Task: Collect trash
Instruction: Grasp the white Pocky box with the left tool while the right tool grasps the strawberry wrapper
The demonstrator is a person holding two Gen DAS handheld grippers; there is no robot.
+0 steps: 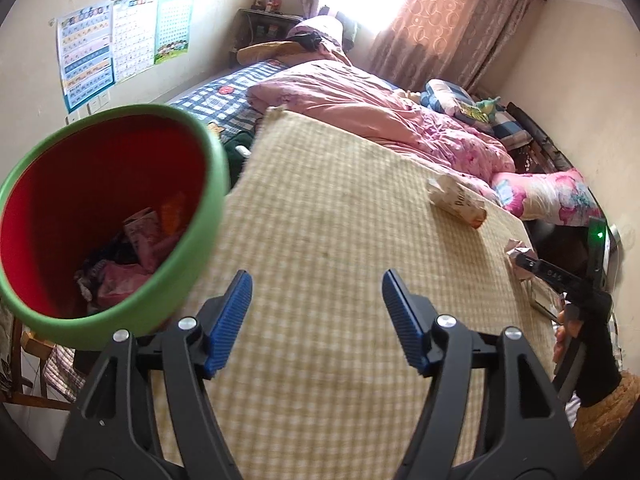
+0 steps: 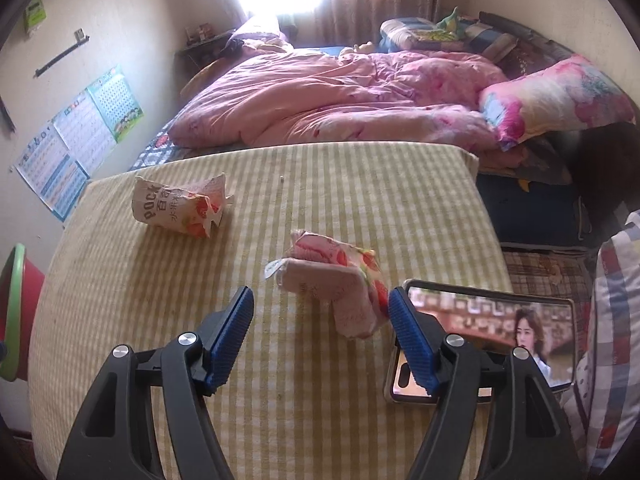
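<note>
While both tools stand spread with nothing between their pads, the step in hand reads as the approach to the next piece of trash. Right tool (image 2: 321, 334): jaws apart, empty, tilted down over the yellow-checked counter (image 2: 280, 400). Just ahead of it, close to its right pad, lies a crumpled pink wrapper (image 2: 340, 284) with strawberry print. Further ahead and to the left of this tool, well apart from the first piece, lies a torn white snack packet (image 2: 180, 210). Directly beside the right pad, a phone (image 2: 492, 320) lies flat with its screen lit.

Left tool (image 1: 317, 322): jaws apart, empty, over bare counter. The bin (image 1: 200, 240), green rim and red inside, sits close to the left of it, with wrappers already at the bottom.

Judgement: the pink wrapper is the likely target. The next move calls for shifting the right tool slightly forward so both pads straddle the wrapper, keeping clear of the phone, then closing and carrying to the bin.
</note>
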